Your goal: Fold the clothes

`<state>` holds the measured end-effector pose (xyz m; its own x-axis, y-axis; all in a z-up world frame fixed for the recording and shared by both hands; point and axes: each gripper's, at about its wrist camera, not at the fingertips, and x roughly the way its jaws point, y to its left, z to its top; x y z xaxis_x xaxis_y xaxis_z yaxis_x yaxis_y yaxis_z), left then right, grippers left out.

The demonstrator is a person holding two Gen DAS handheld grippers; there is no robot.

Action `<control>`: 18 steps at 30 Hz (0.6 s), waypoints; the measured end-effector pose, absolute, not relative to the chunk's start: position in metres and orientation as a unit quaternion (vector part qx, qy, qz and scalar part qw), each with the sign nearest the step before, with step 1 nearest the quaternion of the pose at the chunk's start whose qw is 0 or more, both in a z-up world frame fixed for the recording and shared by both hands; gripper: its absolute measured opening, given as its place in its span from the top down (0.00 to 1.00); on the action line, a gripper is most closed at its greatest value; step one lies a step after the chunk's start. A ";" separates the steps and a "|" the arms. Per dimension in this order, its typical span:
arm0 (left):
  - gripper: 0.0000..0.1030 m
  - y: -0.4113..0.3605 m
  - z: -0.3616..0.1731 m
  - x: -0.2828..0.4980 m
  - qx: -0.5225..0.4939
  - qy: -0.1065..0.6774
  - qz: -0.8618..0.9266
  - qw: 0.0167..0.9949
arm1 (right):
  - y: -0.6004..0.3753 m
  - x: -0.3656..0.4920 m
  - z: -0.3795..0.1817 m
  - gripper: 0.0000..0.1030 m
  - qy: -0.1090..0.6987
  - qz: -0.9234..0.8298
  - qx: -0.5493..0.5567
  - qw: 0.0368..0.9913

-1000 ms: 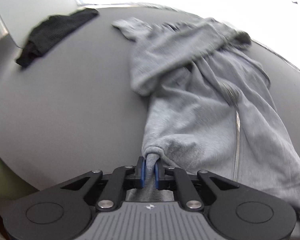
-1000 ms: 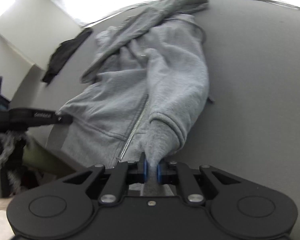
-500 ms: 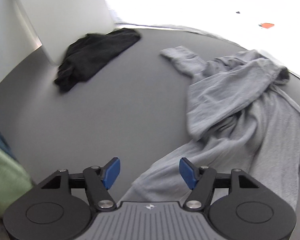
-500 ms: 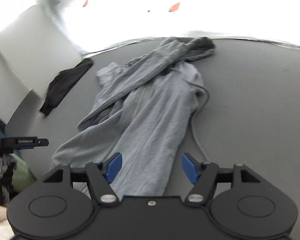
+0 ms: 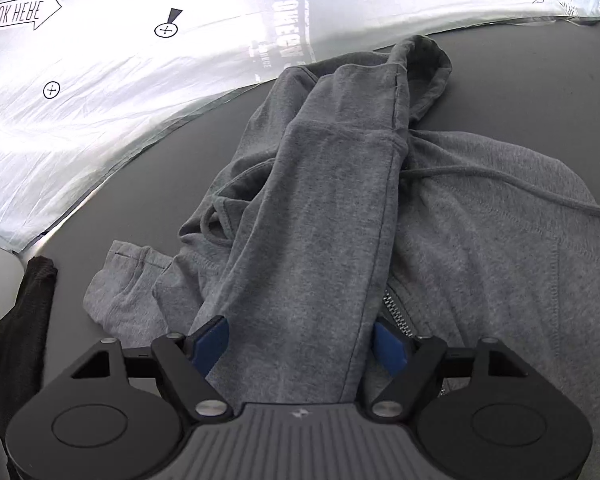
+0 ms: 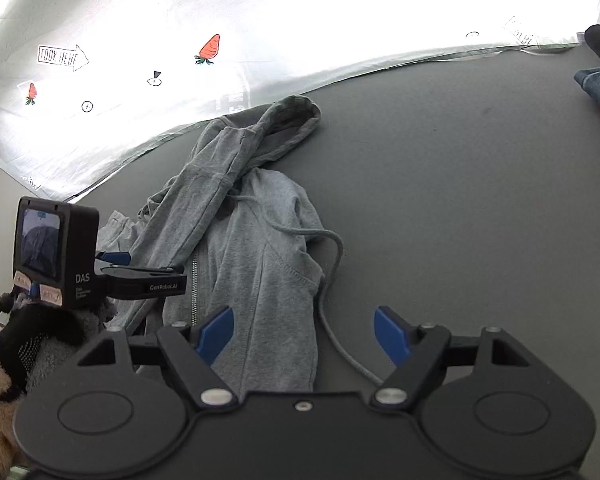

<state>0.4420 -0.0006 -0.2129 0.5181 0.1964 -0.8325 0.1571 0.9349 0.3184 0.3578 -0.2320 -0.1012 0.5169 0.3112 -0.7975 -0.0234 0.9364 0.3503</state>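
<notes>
Both grippers have let go of the grey hoodie; left gripper fingers straddle its sleeve, closing; right gripper fingers widening, empty.

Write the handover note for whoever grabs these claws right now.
Left claw: closing around the sleeve that lies across the grey hoodie, pads not yet pressing.
Right claw: opening, holding nothing, over the hoodie's right edge and its drawstring.
Hoodie lies zipped and rumpled on the dark table, hood at the far end; black garment at the left edge.
Done: no fold.
Left: straighten sleeves, fold.
</notes>
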 end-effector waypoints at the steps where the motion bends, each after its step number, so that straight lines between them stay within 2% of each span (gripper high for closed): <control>1: 0.50 0.001 -0.213 0.442 0.172 0.492 0.009 0.853 | -0.232 0.359 -0.105 0.24 0.489 0.093 0.147 0.855; 3: 0.78 0.005 -0.214 0.443 0.154 0.495 0.004 0.855 | -0.231 0.362 -0.109 0.24 0.499 0.088 0.149 0.849; 4: 0.83 0.007 -0.214 0.443 0.146 0.496 0.002 0.856 | -0.231 0.364 -0.111 0.24 0.503 0.086 0.150 0.847; 5: 0.91 0.009 -0.211 0.442 0.142 0.493 0.006 0.858 | -0.231 0.367 -0.113 0.24 0.507 0.085 0.152 0.844; 11: 0.96 0.055 -0.158 0.422 0.077 0.423 0.082 0.899 | -0.224 0.376 -0.119 0.24 0.520 0.085 0.135 0.839; 15: 0.96 0.129 -0.098 0.406 0.052 0.348 0.230 0.908 | -0.221 0.379 -0.118 0.24 0.518 0.088 0.119 0.842; 18: 0.96 0.205 -0.067 0.400 0.061 0.308 0.373 0.873 | -0.223 0.382 -0.121 0.24 0.520 0.082 0.109 0.843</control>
